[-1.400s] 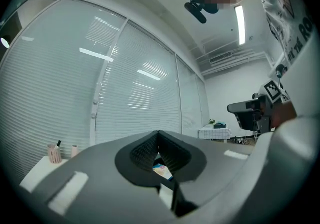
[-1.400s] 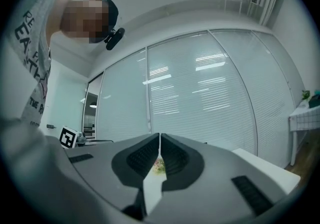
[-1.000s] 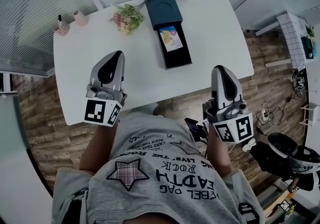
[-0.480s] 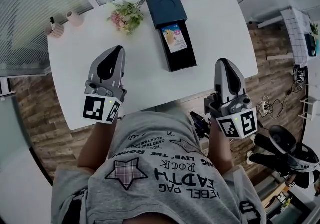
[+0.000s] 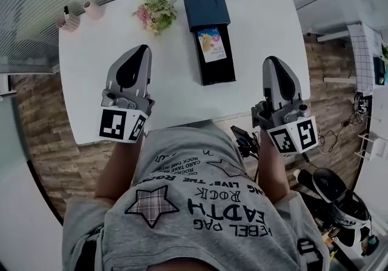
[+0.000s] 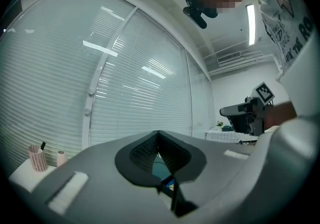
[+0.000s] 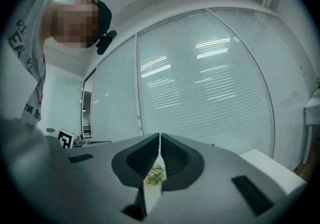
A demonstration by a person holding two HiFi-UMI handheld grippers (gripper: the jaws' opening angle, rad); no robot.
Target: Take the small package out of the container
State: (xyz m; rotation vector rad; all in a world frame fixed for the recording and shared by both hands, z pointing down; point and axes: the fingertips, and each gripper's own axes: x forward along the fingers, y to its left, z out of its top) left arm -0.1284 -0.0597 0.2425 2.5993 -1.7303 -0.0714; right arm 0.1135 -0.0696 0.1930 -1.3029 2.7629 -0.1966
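Grippers are both a bit farther out over the white table (image 5: pixel 91 70) than they were a second ago. The left gripper (image 5: pixel 140 51) is over the near left part of the table. The right gripper (image 5: pixel 274 62) now reaches more over the near right corner. Both sets of jaws are pressed tight together with nothing held in them, the same as before. The small package (image 5: pixel 212 44) has not moved. It lies in the far end of the black container (image 5: pixel 219 73), an open tray at the far middle of the table, between the two grippers and well beyond their tips. Pink flowers (image 5: pixel 156 14) lie just left of the container's far end.
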